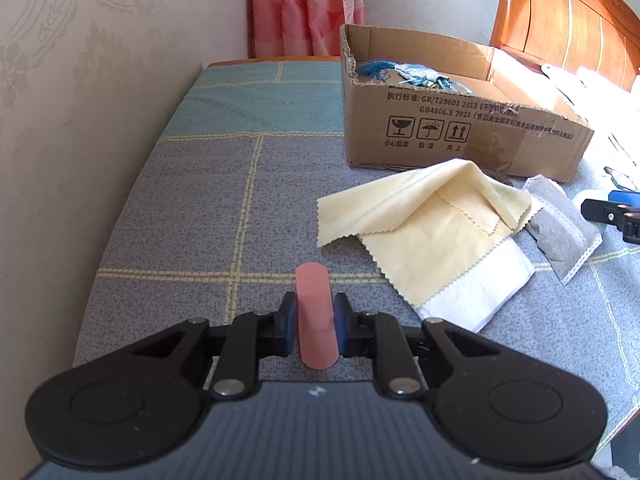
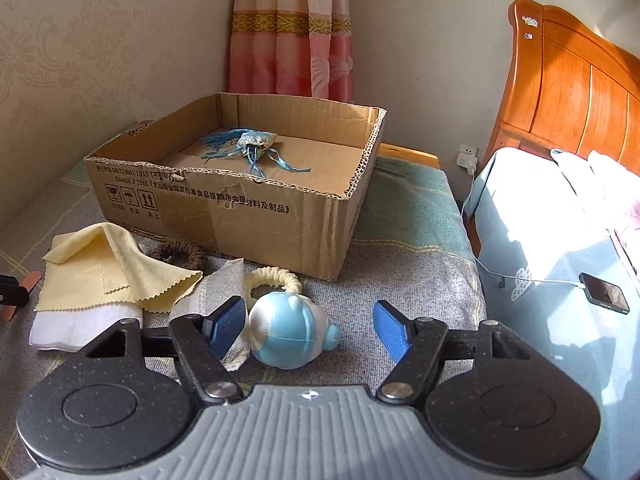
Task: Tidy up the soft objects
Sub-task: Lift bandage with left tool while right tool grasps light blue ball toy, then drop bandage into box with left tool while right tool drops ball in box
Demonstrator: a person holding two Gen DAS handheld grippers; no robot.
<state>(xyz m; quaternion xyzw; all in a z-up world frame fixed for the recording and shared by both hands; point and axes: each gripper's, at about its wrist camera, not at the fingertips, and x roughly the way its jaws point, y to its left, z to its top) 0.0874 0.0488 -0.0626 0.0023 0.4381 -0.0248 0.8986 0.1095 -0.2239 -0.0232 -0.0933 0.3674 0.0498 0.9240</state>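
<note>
The left gripper (image 1: 316, 326) pinches a thin pink plaster (image 1: 315, 316), light and floppy, above the table. The right gripper (image 2: 310, 330) gapes around a blue toy (image 2: 290, 332) before the box (image 2: 224, 204); it looks squashy, best gripped mid-body

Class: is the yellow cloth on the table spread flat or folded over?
Folded over. The yellow zigzag-edged cloth has one corner doubled back across itself, showing two layers, and rests on a white cloth.
</note>
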